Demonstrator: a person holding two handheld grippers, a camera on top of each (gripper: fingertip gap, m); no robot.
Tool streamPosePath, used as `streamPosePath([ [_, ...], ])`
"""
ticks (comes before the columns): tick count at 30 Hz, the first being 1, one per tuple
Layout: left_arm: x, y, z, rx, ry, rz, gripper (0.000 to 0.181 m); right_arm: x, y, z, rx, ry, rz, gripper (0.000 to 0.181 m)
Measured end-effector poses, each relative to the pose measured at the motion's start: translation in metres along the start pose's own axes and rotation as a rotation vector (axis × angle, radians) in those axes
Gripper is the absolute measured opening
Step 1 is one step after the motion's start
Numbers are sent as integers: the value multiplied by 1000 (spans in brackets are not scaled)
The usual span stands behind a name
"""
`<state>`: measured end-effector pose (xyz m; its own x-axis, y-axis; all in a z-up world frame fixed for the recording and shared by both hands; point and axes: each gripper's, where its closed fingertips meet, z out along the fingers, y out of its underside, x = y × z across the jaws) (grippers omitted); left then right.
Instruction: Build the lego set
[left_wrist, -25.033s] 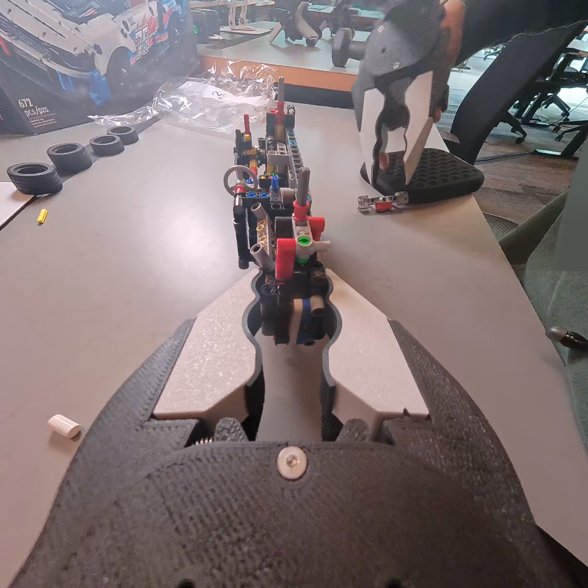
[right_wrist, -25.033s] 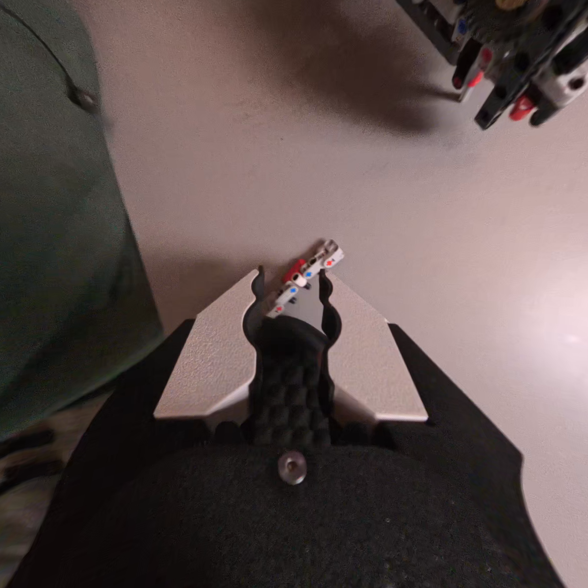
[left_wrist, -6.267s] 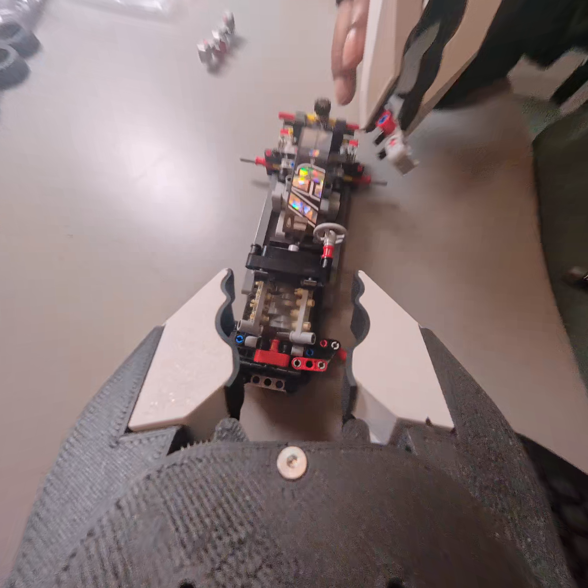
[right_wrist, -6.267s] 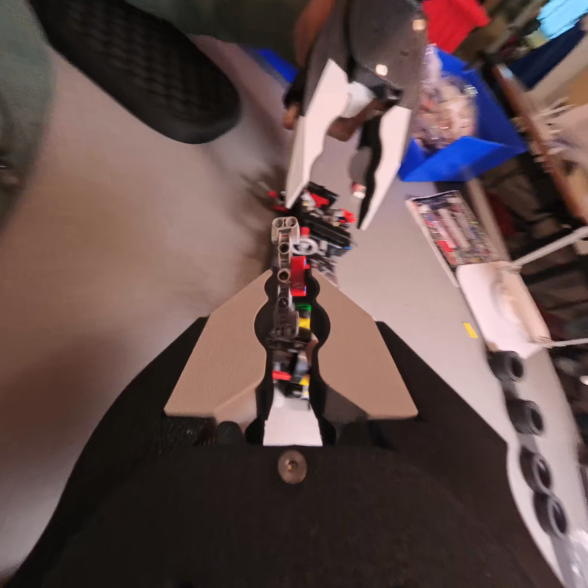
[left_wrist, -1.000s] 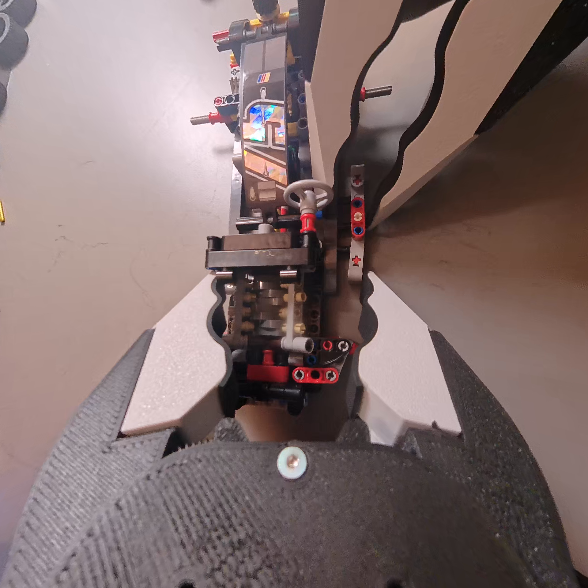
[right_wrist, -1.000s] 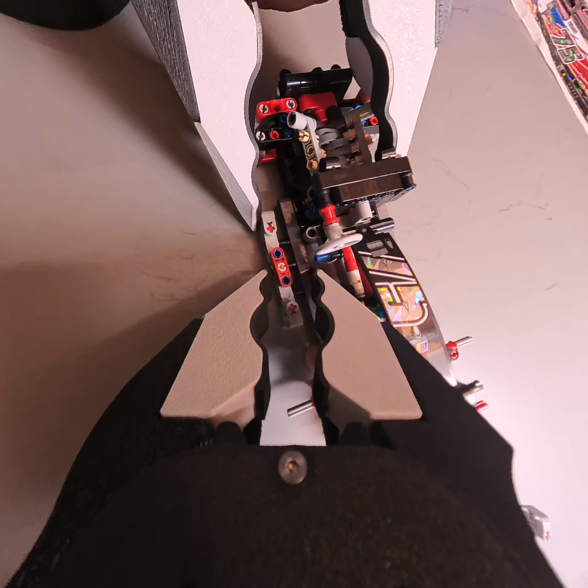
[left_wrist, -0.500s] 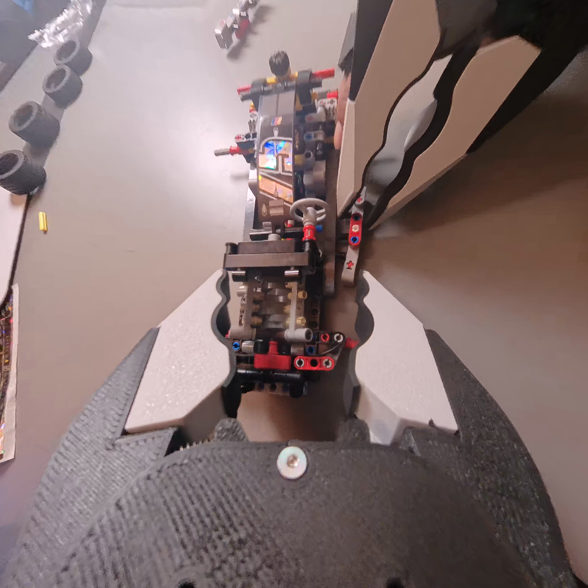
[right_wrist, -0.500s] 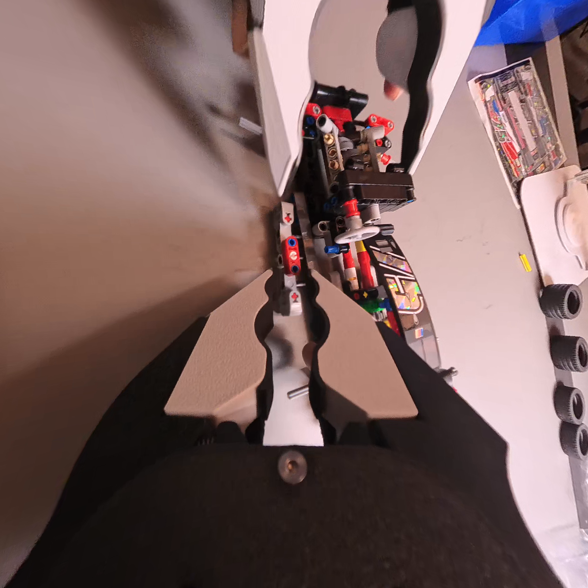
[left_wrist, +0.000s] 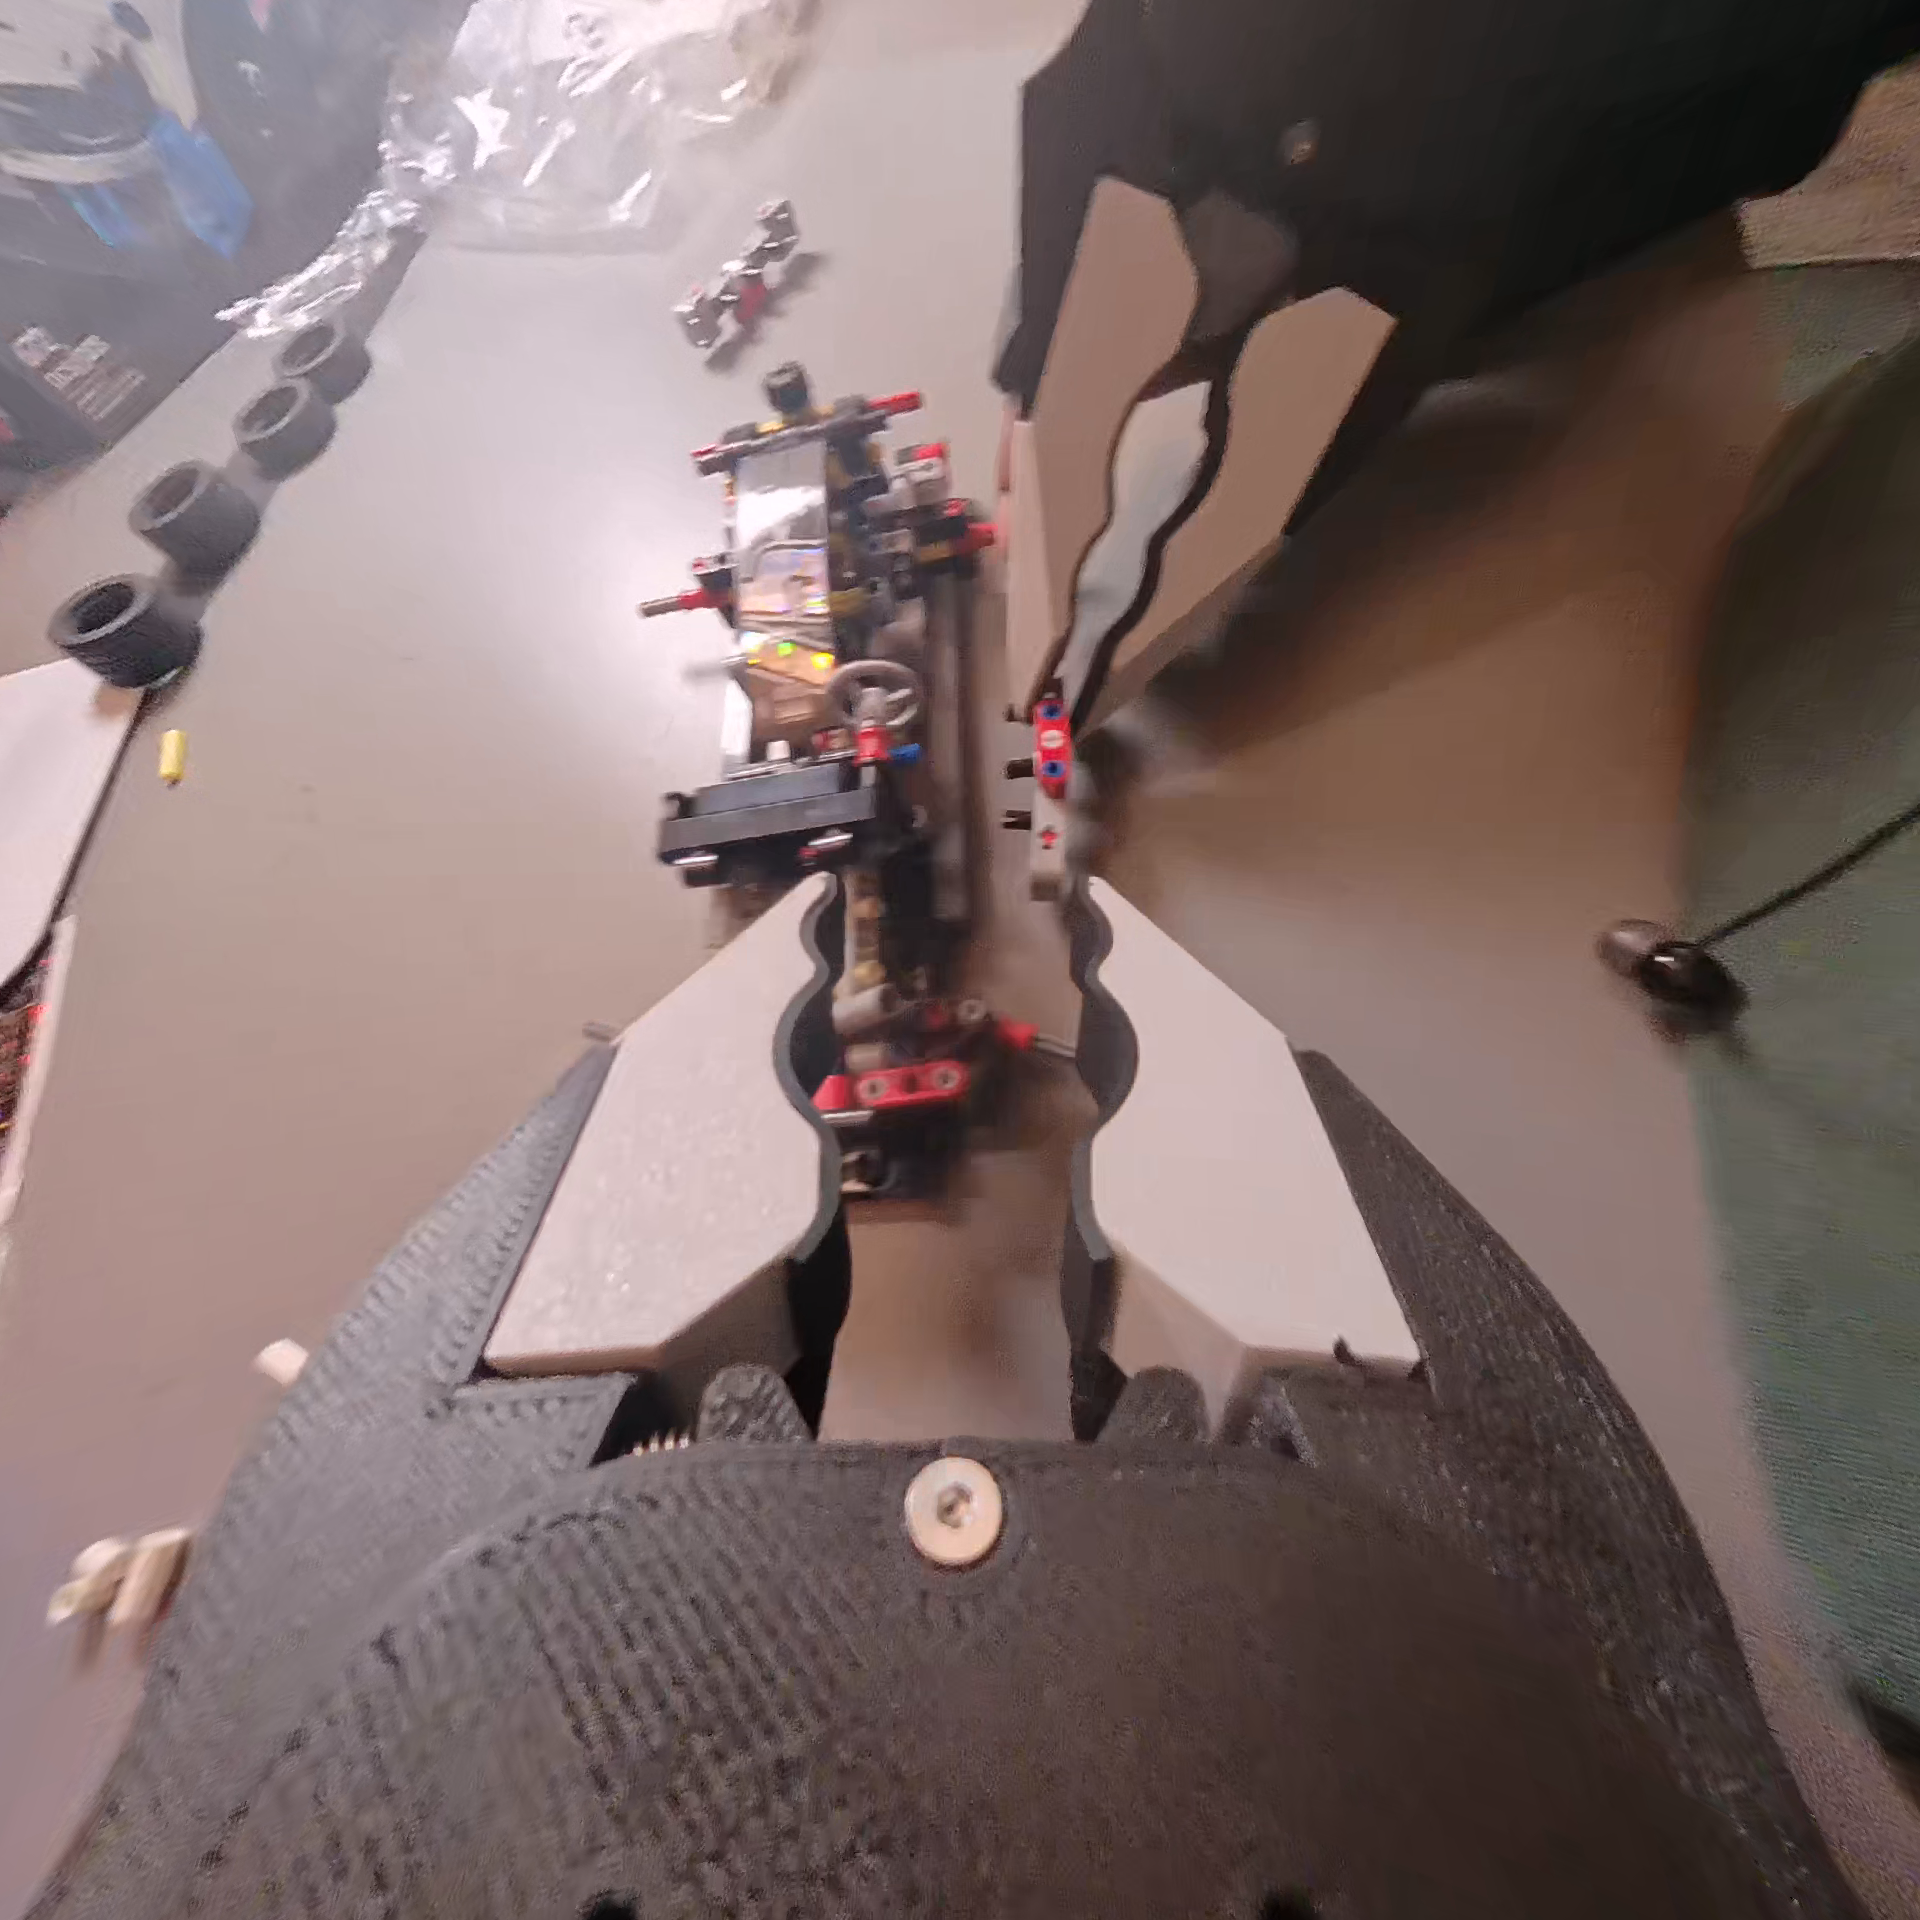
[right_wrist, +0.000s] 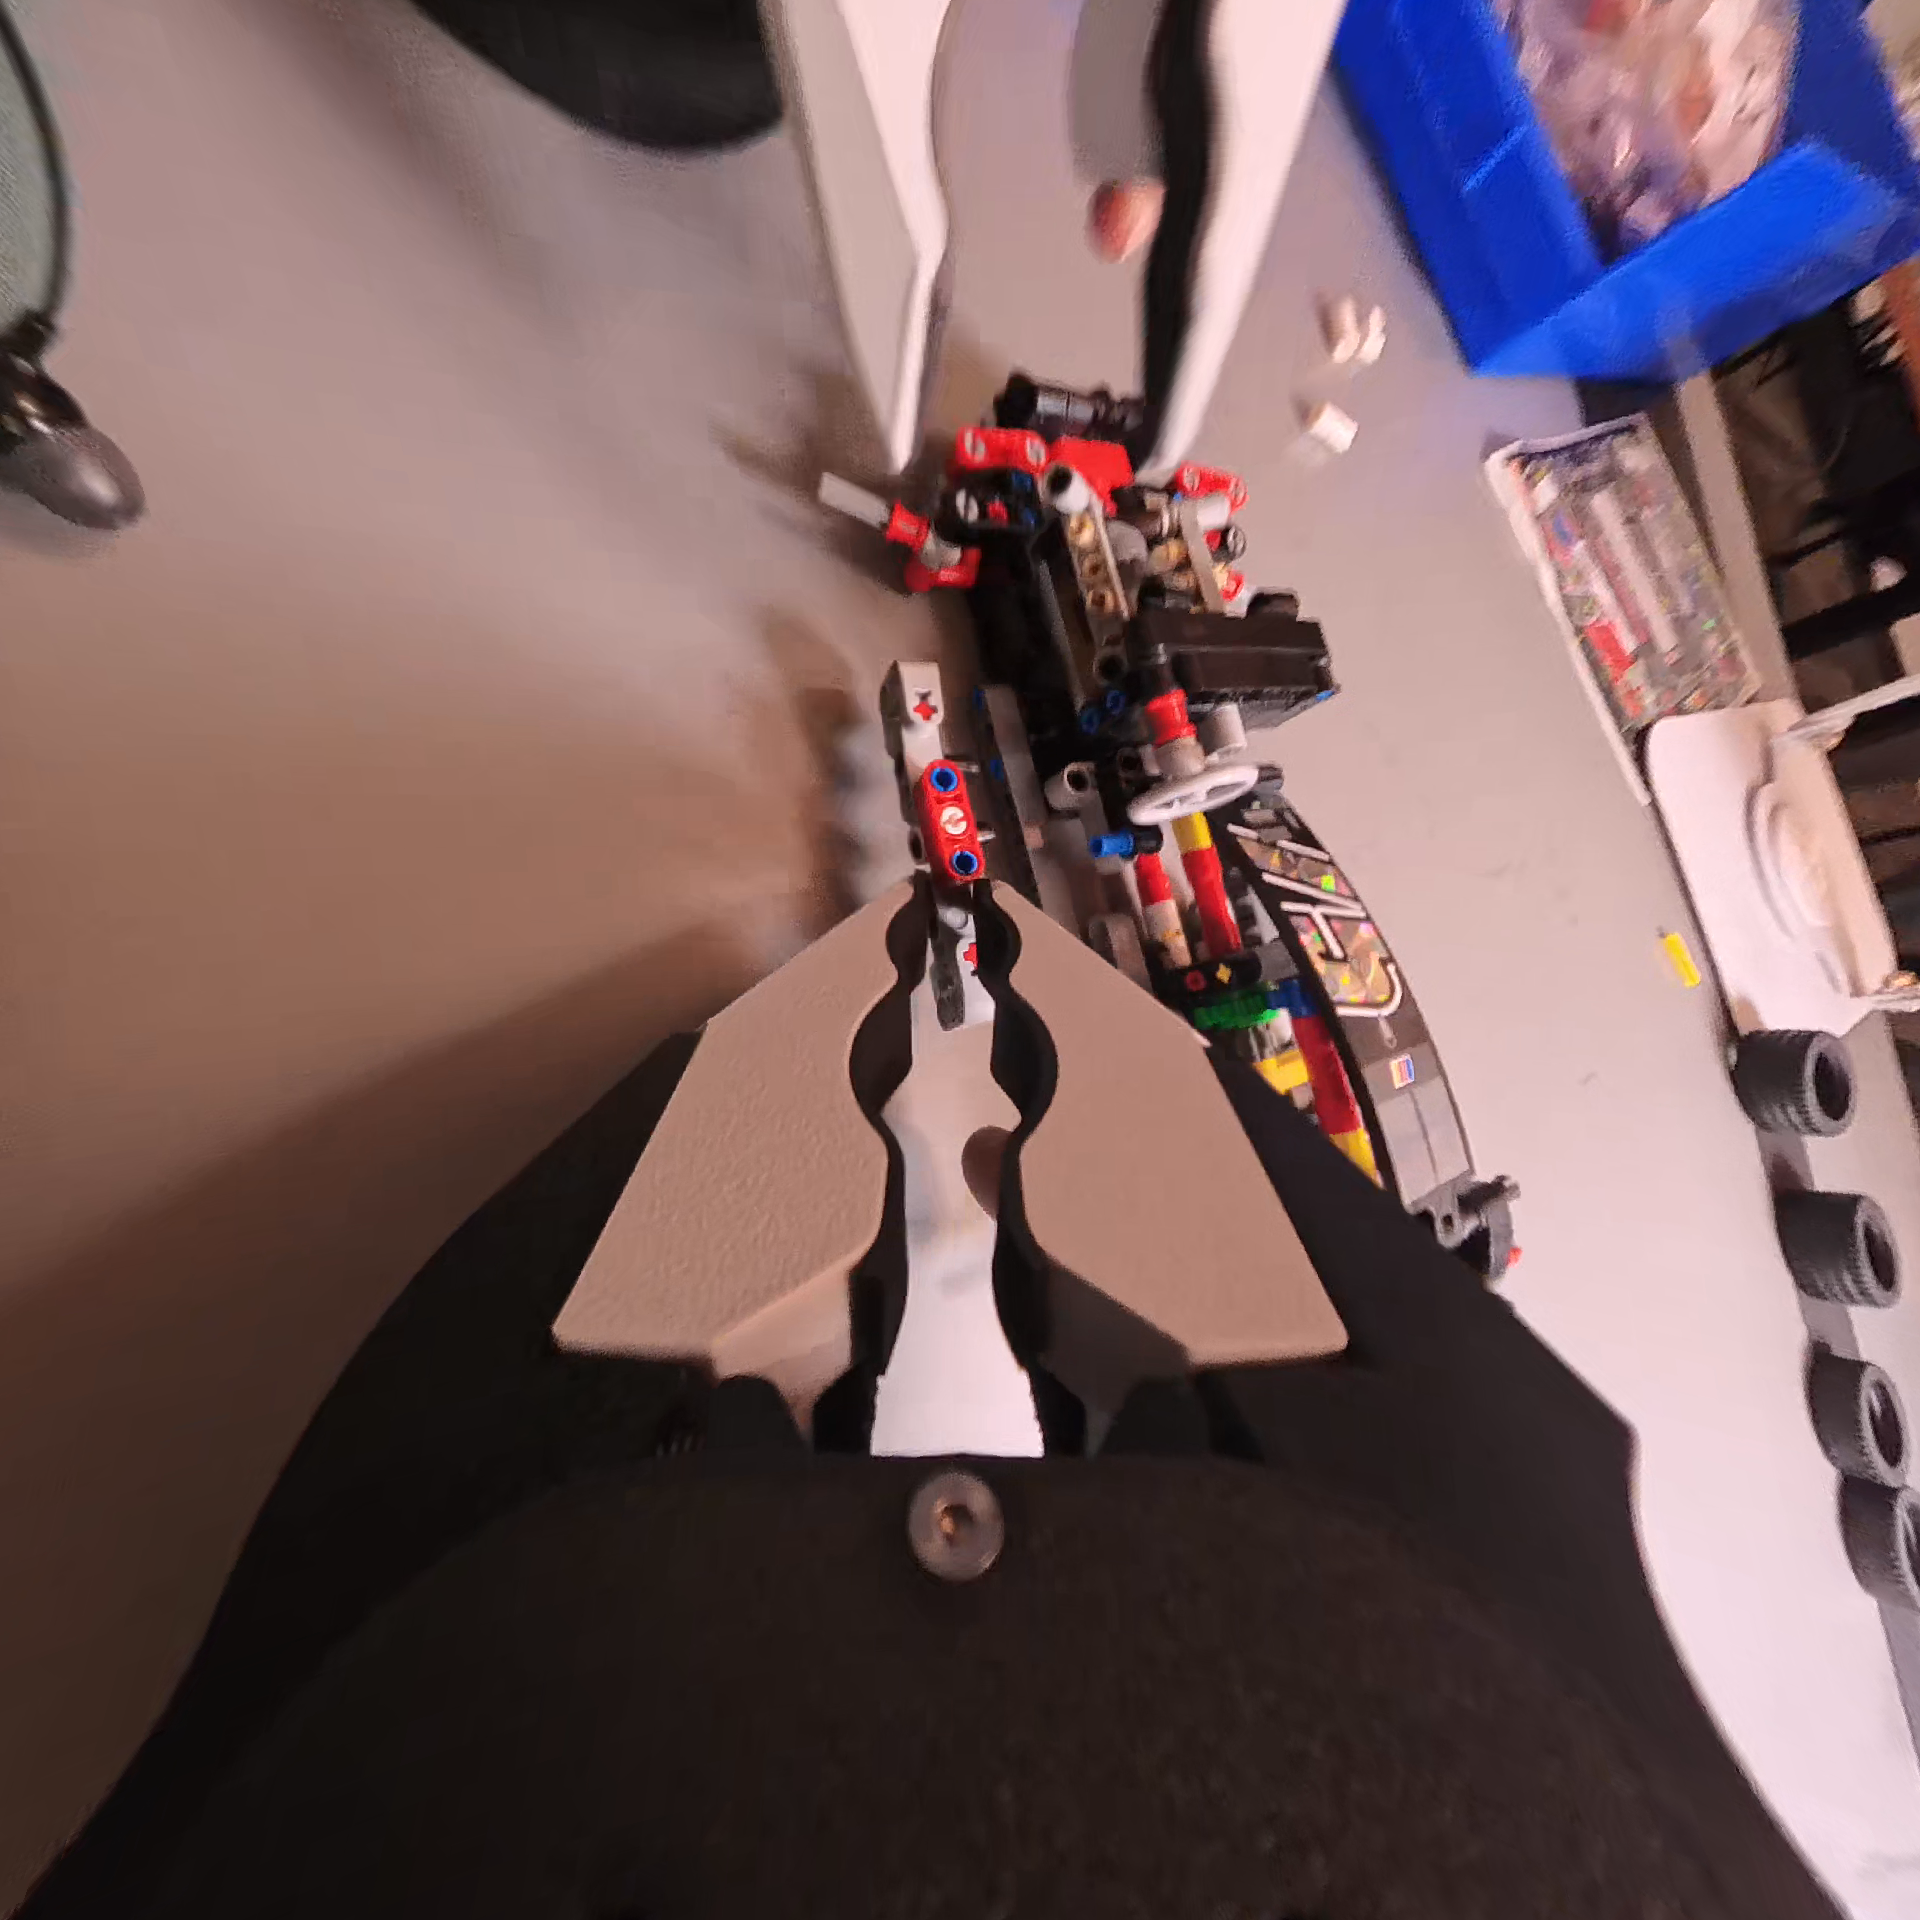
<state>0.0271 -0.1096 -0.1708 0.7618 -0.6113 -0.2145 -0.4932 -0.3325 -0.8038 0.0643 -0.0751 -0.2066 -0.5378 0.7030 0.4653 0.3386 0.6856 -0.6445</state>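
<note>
**Beam held clear of the chassis side**

The right gripper (right_wrist: 951, 914) is reaching in low, fingers clamped on the grey beam (right_wrist: 940, 821), which has come slightly away from the chassis (left_wrist: 831, 665) lying on the table (left_wrist: 416, 831). The left gripper (left_wrist: 951, 914) is pointing along the chassis, fingers apart astride its near end, drawn back since half a second ago.

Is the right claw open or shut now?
Shut: the right claw pinches the grey beam between its tips.
</note>
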Motion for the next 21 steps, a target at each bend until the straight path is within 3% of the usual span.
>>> streamPosePath([
  [1, 7, 0, 2, 11, 6, 10, 38, -2, -6, -2, 38, 6, -5, 6],
  [5, 21, 7, 12, 2, 8, 46, 29, -4, -30, -9, 145, 65, -56, 6],
  [11, 19, -11, 6, 101, -44, 93, 7, 3, -44, -18, 199, 139, -69, 5],
  [14, 19, -17, 3, 156, -55, 114, 6, 8, -49, -25, 243, 162, -60, 6],
  [21, 22, -35, -14, 367, 24, 78, 6, 17, -63, -53, 494, 17, 135, 22],
])
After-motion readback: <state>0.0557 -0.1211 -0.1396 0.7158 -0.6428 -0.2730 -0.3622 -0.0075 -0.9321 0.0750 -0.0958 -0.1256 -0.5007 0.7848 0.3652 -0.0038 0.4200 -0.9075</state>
